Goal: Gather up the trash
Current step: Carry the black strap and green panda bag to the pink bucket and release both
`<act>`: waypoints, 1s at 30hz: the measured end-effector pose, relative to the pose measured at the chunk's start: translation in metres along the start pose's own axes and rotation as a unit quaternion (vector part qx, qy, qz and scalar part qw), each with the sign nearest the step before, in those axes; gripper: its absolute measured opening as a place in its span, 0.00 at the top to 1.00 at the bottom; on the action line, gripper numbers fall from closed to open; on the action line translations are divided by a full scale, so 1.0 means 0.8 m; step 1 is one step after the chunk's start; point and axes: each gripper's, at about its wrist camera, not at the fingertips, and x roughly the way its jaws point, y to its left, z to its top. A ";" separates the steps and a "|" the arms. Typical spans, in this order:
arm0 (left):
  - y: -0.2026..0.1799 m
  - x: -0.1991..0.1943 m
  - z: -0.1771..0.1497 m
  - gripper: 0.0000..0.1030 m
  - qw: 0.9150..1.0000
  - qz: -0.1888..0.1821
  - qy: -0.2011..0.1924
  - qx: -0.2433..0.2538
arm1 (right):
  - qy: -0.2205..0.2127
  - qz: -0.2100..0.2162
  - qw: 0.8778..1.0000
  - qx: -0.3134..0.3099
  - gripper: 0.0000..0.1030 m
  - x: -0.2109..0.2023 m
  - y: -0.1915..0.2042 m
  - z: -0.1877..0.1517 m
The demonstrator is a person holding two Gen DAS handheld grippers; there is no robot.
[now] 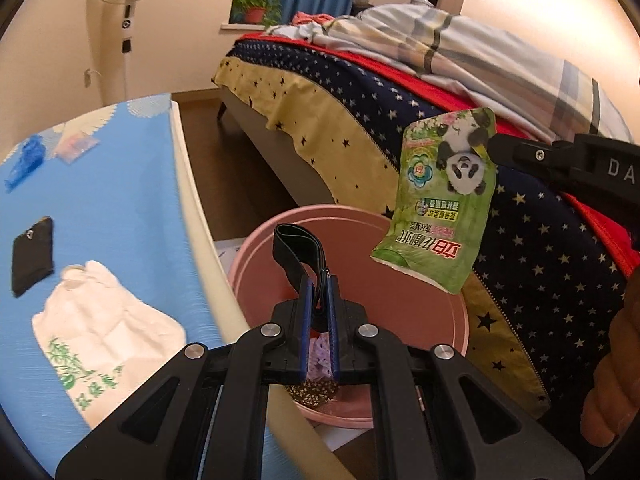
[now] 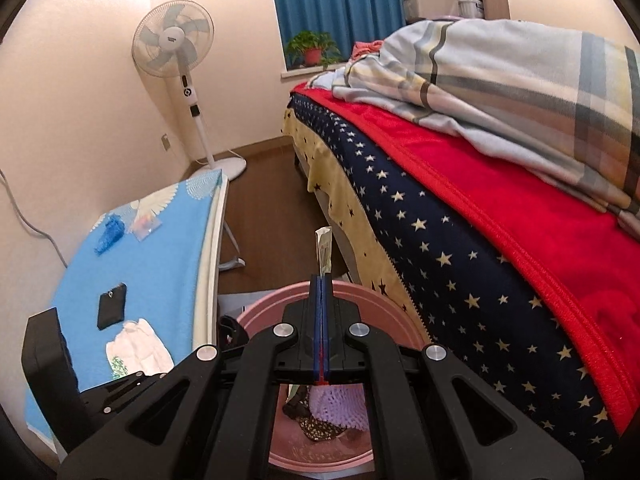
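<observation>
Right gripper [image 2: 321, 280] clamped on a green pouch [image 1: 440, 200], panda printed on it, Chinese lettering upside down, crumpled and flat, hanging in the air above the pink bin [image 1: 400, 304] beside the bed [image 1: 360, 112]. Left gripper [image 1: 319, 284] is pinched shut on a black strap [image 1: 296, 248], looped up over the bin's mouth. White bag [image 1: 100, 328] lies on the blue table [image 1: 128, 208].
</observation>
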 end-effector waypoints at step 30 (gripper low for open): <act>0.025 -0.028 0.012 0.87 0.999 -0.004 -0.027 -0.038 | 0.002 0.019 1.000 0.007 0.97 -0.002 0.010 0.005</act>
